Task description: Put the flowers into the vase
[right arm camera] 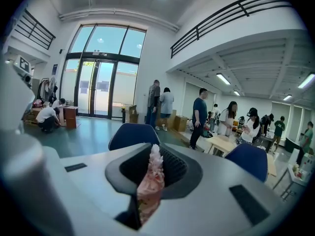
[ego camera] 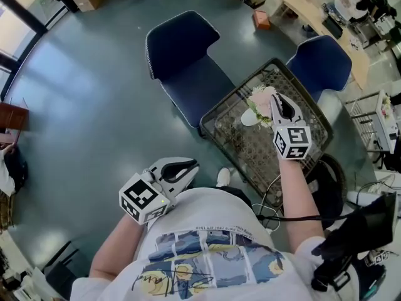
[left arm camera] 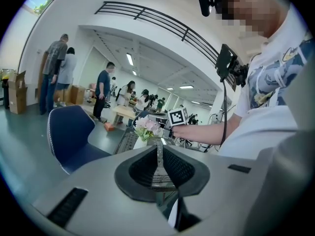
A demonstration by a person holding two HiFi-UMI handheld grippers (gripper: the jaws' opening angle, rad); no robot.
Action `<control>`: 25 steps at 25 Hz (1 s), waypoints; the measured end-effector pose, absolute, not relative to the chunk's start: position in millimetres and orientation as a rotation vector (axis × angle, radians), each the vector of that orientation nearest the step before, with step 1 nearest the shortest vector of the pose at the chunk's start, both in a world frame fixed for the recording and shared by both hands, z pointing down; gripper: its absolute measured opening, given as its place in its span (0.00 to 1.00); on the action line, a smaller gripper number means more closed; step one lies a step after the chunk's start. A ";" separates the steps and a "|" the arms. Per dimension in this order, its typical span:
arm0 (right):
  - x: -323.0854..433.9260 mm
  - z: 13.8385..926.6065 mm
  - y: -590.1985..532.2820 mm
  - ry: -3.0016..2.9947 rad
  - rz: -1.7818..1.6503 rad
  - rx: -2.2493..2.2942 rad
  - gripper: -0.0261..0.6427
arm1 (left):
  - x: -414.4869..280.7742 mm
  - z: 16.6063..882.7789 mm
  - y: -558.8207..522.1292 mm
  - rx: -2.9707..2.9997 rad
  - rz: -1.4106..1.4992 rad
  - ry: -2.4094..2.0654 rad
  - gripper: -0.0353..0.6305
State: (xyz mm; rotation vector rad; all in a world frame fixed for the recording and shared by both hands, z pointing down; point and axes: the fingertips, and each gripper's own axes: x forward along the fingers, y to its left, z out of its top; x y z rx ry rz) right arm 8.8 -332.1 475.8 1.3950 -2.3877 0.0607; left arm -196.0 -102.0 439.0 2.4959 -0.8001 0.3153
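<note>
A white vase [ego camera: 249, 118] stands in a dark wire basket [ego camera: 307, 115] and holds a bunch of pale pink flowers [ego camera: 260, 96] with green leaves. My right gripper [ego camera: 274, 100] is right at that bunch, above the vase. In the right gripper view its jaws [right arm camera: 155, 154] are shut on a pink flower [right arm camera: 149, 183] that stands up between the pads. My left gripper [ego camera: 180, 168] is held low by my body, far from the basket, with its jaws [left arm camera: 158, 156] shut on nothing. From it I see the flowers [left arm camera: 147, 128] and the vase [left arm camera: 140, 143].
Two blue chairs [ego camera: 185, 49] [ego camera: 324, 58] stand behind the basket. A black cable [ego camera: 276, 196] runs along the basket's near side. Several people stand at wooden tables [ego camera: 313, 11] further back. Grey floor lies open to the left.
</note>
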 end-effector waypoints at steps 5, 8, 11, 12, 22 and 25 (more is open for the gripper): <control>7.0 486.2 -330.2 -2.393 0.072 1.383 0.12 | -196.0 442.8 -98.4 2.474 0.328 -0.811 0.12; 8.3 486.8 -326.9 -2.403 0.072 1.378 0.12 | -192.7 441.9 -97.2 2.469 0.334 -0.816 0.12; 6.4 485.9 -323.6 -2.417 0.057 1.364 0.12 | -191.1 441.2 -96.9 2.467 0.337 -0.821 0.12; 5.5 486.3 -322.3 -2.422 0.053 1.356 0.12 | -190.9 441.5 -96.5 2.467 0.337 -0.821 0.12; 2.1 487.6 -315.7 -2.444 0.040 1.293 0.16 | -185.5 440.9 -94.2 2.479 0.337 -0.809 0.12; -0.7 488.1 -315.8 -2.437 0.030 1.286 0.18 | -186.7 440.8 -95.1 2.482 0.339 -0.809 0.12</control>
